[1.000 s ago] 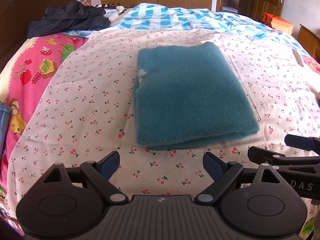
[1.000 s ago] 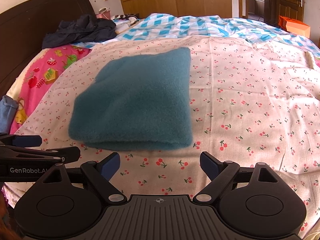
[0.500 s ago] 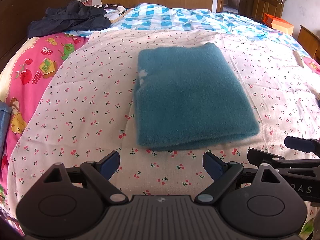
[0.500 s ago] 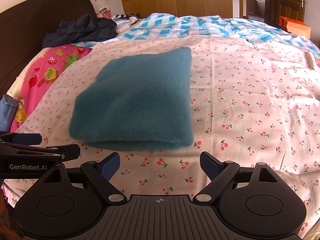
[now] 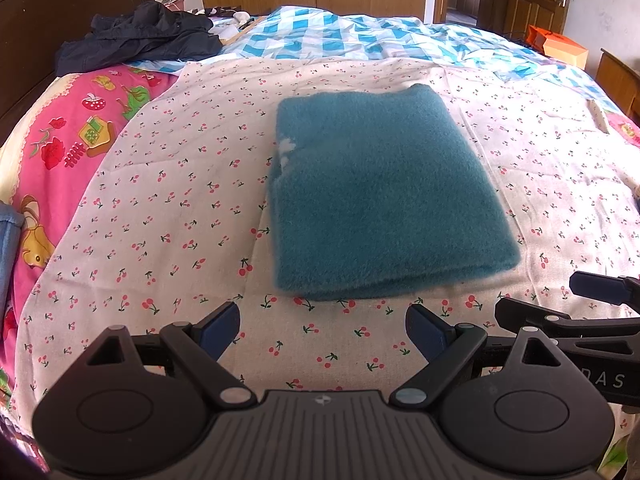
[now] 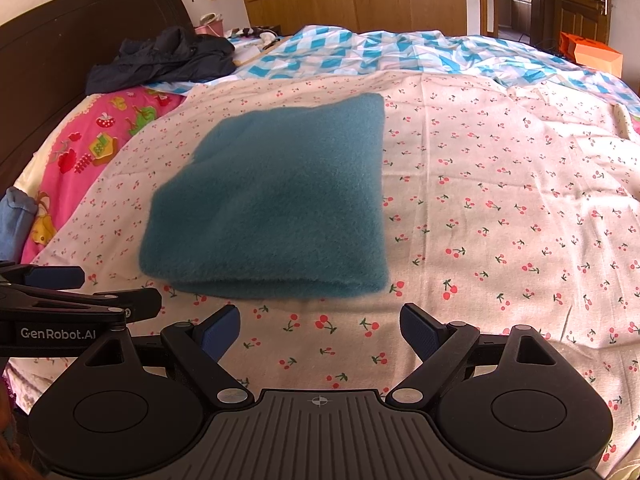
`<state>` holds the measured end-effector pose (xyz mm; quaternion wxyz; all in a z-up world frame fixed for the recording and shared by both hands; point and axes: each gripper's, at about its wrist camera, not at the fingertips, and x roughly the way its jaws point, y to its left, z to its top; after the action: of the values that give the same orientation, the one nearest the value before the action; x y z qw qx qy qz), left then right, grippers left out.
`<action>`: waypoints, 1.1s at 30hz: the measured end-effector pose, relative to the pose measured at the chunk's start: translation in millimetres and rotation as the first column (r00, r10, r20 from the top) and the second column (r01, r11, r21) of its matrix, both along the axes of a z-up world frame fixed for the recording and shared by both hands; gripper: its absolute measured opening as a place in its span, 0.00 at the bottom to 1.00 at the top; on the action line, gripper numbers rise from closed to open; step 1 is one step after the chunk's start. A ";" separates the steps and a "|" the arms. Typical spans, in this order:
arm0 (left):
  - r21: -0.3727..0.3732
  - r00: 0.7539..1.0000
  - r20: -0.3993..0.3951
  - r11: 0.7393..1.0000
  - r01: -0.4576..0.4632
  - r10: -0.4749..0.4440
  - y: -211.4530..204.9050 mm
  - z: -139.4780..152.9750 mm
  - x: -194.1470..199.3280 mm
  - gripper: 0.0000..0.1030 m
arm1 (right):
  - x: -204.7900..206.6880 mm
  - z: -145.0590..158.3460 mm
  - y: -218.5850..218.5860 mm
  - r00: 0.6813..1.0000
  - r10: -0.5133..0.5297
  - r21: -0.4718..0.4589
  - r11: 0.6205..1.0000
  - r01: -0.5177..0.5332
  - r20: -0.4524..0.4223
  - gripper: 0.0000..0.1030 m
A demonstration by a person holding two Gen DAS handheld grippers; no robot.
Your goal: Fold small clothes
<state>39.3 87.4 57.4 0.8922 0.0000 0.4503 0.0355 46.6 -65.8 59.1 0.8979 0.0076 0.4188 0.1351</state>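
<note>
Nothing shifting since a second ago: both claws and the cloth sitting just as before. Lying folded into a thick rectangle on the cherry-print sheet (image 5: 168,208), the teal fleece garment (image 5: 380,200), its near folded edge facing the tools. Hovering just short of that edge, the left gripper (image 5: 322,330), jaws spread wide, gripping nothing. Hanging beside it, the right gripper (image 6: 320,330), likewise gaping and empty. Lying bunched up far back by the dark headboard (image 6: 60,52), a dark jacket (image 5: 140,36).
</note>
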 end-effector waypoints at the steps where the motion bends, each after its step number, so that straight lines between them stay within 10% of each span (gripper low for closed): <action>1: 0.000 1.000 0.000 1.000 0.000 0.000 0.0 0.0 0.0 0.92 | 0.0 0.1 0.0 1.000 0.000 0.000 1.000 0.000 0.000 0.86; 33: 0.007 1.000 0.008 1.000 0.000 0.000 0.6 2.2 0.1 0.92 | -0.7 1.6 2.8 1.000 0.004 0.002 1.000 -0.004 0.006 0.86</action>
<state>39.4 88.0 59.7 0.8939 0.0032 0.4467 0.0370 45.9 -63.0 60.7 0.8989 0.0072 0.4159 0.1375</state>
